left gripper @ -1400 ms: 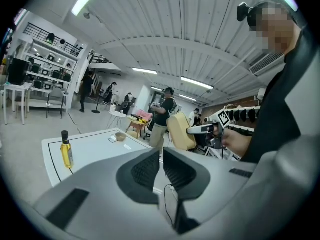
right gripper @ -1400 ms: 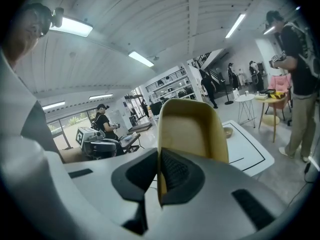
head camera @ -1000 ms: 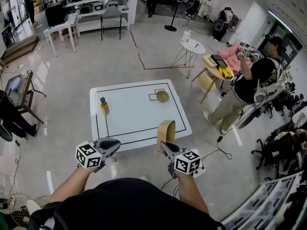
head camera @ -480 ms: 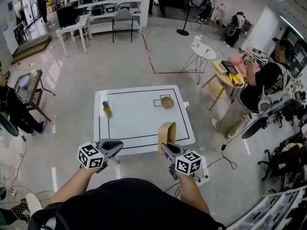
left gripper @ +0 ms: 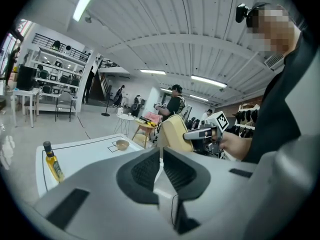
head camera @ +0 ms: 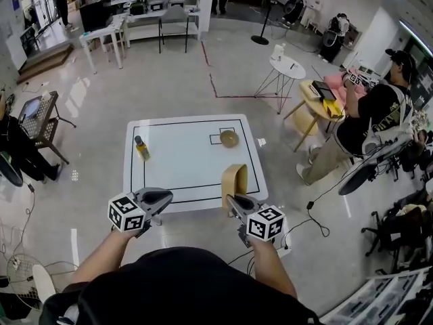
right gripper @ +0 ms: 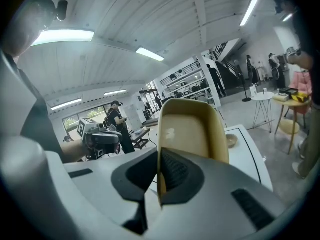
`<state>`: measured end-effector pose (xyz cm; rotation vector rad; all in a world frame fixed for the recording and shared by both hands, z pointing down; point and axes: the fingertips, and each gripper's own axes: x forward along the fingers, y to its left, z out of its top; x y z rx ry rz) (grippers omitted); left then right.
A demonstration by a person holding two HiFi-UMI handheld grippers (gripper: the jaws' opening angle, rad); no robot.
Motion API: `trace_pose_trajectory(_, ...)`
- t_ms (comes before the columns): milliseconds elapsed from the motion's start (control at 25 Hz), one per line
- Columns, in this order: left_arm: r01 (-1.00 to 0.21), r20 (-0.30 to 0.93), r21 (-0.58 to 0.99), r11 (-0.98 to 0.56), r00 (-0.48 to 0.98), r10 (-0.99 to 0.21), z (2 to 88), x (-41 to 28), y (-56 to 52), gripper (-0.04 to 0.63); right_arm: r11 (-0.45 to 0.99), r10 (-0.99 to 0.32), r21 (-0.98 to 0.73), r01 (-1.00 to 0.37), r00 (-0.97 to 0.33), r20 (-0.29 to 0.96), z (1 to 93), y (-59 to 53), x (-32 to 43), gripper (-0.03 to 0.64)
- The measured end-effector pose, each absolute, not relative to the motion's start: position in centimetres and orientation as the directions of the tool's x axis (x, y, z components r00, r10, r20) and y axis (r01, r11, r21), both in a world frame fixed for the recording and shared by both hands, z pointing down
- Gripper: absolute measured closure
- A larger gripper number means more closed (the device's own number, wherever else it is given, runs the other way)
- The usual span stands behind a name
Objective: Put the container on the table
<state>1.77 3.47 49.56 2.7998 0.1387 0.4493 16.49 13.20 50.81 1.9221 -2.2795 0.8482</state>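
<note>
A tan, round-cornered container (head camera: 234, 181) is held upright on its edge, its lower wall pinched in my right gripper (head camera: 231, 200), which is shut on it. The right gripper view has the container (right gripper: 192, 134) rising from the jaws of that gripper (right gripper: 159, 156). It hangs over the near right edge of the white table (head camera: 183, 164). My left gripper (head camera: 166, 196) is level with it at the table's near left edge, shut, with nothing between its pads (left gripper: 161, 151). From the left gripper view, the container (left gripper: 175, 131) and right gripper (left gripper: 196, 133) show off to the right.
An oil bottle (head camera: 141, 149) stands near the table's left border and a small wooden bowl (head camera: 229, 138) sits in a marked square at the back right. A person (head camera: 365, 124) stands right of the table by a yellow side table (head camera: 308, 97). A power strip (head camera: 284, 246) lies on the floor.
Both grippers have moved forward towards the table's near edge, side by side. The container stays upright in the right gripper.
</note>
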Motion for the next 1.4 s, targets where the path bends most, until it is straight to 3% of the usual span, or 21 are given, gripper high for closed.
trace_pose_trajectory(800, 0.176, 0.265, 0.293, -0.94, 0.929, 0.257, 48.7, 8.7, 7.1, 0.569, -0.009, -0.916, -0.341, -0.94, -0.129, 0.38, 49.5, 18.2, 20.7, 0.606)
trace_pose_trajectory(1400, 0.18, 0.257, 0.304, -0.936, 0.93, 0.262, 49.7, 11.0, 3.9, 0.569, -0.01, -0.894, -0.351, -0.936, -0.149, 0.422, 51.4, 15.6, 21.6, 0.606)
